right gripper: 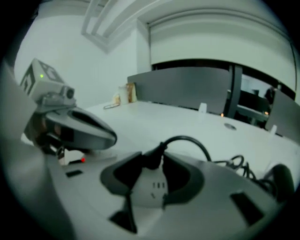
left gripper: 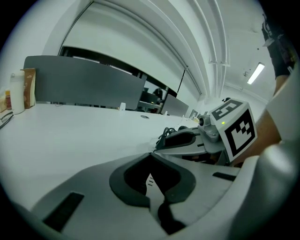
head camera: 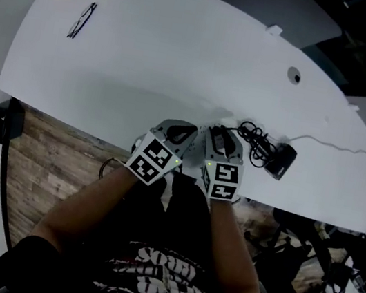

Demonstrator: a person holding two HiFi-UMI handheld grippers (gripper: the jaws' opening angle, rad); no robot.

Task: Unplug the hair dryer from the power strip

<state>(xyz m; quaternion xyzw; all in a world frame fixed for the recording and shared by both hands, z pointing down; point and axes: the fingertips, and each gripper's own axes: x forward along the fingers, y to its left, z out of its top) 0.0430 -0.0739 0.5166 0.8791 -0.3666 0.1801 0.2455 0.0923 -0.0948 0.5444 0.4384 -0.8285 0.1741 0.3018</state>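
Here left gripper [head camera: 175,131] and right gripper [head camera: 222,137] hug table [head camera: 70,110] edge; wide tabletop beyond.

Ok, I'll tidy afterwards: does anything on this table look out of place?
Only the cord: it lies in a loose tangle beside the hair dryer, close to the near edge of the table. Nothing looks spilled or damaged.

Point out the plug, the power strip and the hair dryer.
plug [right gripper: 153,158], right gripper view, its black body.
power strip [right gripper: 153,190], right gripper view, its white top by the slots.
hair dryer [head camera: 281,160], head view, its black body.
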